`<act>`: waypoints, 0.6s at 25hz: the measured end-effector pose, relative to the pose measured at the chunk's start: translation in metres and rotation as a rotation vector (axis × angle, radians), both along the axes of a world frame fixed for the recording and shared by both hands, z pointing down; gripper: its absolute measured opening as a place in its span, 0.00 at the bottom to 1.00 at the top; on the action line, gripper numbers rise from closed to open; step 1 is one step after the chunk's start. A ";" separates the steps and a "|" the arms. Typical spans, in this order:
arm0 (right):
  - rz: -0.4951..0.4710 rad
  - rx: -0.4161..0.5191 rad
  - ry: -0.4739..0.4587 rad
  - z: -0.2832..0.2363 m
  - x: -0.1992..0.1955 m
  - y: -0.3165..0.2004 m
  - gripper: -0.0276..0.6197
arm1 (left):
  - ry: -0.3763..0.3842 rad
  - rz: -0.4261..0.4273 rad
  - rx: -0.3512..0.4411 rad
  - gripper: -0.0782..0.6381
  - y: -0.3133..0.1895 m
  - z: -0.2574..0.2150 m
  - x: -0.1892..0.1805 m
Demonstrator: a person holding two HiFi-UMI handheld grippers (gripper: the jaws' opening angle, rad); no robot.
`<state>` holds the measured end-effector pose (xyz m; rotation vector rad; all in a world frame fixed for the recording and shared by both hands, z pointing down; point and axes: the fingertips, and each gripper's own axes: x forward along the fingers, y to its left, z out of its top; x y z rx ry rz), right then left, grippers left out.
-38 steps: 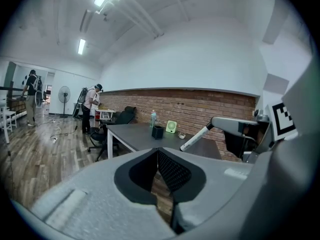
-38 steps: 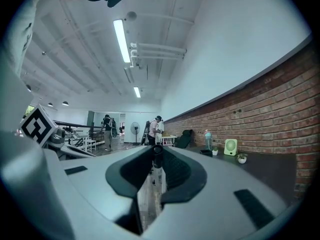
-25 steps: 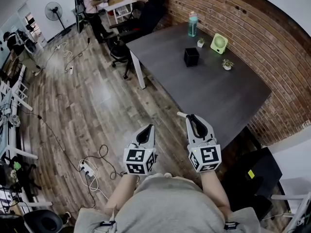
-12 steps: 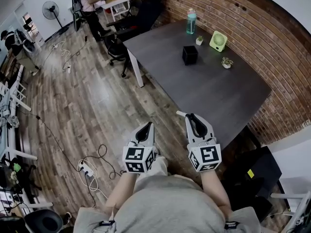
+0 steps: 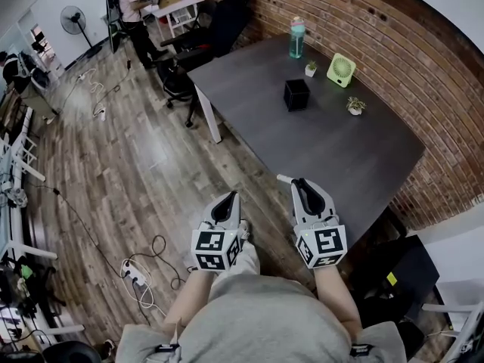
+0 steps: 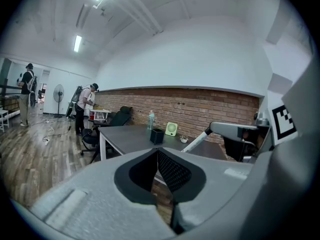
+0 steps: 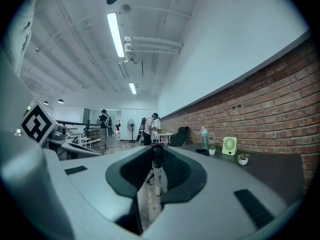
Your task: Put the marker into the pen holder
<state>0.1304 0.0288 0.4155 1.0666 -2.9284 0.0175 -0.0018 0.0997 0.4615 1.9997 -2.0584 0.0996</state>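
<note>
While the right tool (image 5: 301,184) clamps the marker (image 7: 158,176) (light, stiff, probably slick, best held mid-barrel), the left tool (image 5: 226,200) is closed and empty; the pen holder (image 5: 296,94) stands well off on the table (image 5: 355,157).

In the head view, most of the marker (image 5: 283,178) is hidden between the jaws of the right gripper (image 5: 299,184), and only a short white end shows at its left. The pen holder (image 5: 296,94) on the table (image 5: 340,150) is too small to tell what is inside it. The hands are hidden behind the cubes of the left gripper (image 5: 228,200) and the right gripper, and the bottom edge cuts off the person (image 5: 257,324).
</note>
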 end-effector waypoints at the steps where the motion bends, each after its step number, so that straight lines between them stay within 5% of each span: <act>1: 0.003 0.000 0.000 0.000 -0.004 -0.006 0.14 | 0.000 0.003 0.001 0.13 -0.006 0.000 -0.004; 15: 0.058 -0.012 0.017 -0.004 -0.062 -0.102 0.14 | 0.020 0.058 -0.020 0.13 -0.099 0.000 -0.065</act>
